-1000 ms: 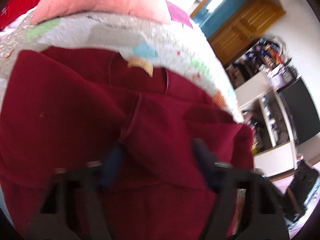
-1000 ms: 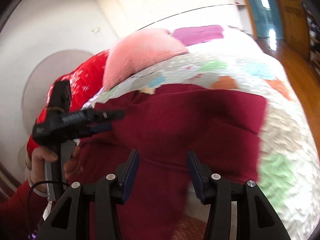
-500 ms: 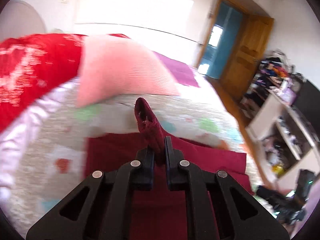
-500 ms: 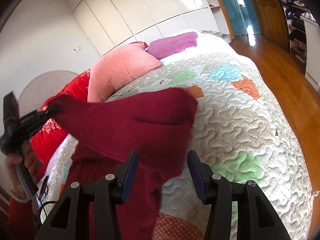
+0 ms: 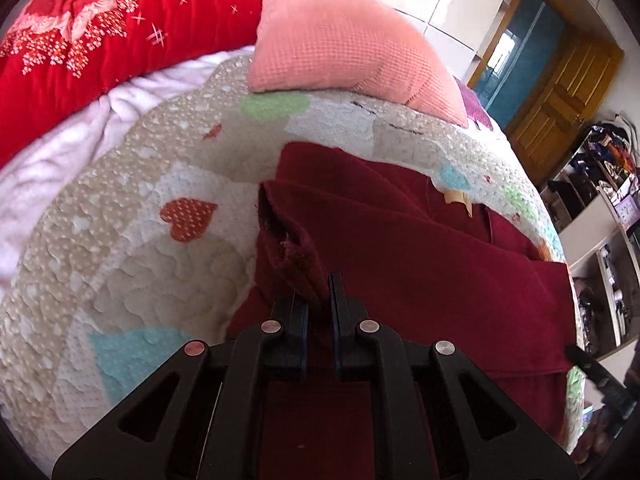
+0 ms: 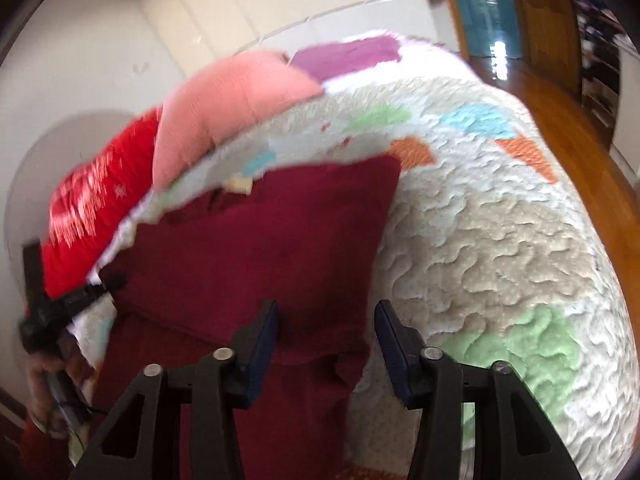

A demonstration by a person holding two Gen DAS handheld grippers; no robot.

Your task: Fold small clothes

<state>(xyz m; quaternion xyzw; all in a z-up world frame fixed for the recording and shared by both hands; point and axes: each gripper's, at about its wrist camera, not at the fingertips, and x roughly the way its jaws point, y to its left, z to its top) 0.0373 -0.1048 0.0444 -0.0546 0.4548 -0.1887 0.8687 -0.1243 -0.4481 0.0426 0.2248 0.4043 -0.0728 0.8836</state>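
Left gripper (image 5: 318,296) clamped on a bunched edge of the dark red garment (image 5: 420,264), which lies on the quilted bed (image 5: 132,248). Right gripper (image 6: 326,336) fingers apart, above the garment's right side.

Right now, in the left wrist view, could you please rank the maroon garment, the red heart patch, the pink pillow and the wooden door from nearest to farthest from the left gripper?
1. Maroon garment: clamped in the left gripper.
2. Red heart patch: on the quilt, ahead-left.
3. Pink pillow: at the bed's far end.
4. Wooden door: beyond the bed, upper right.
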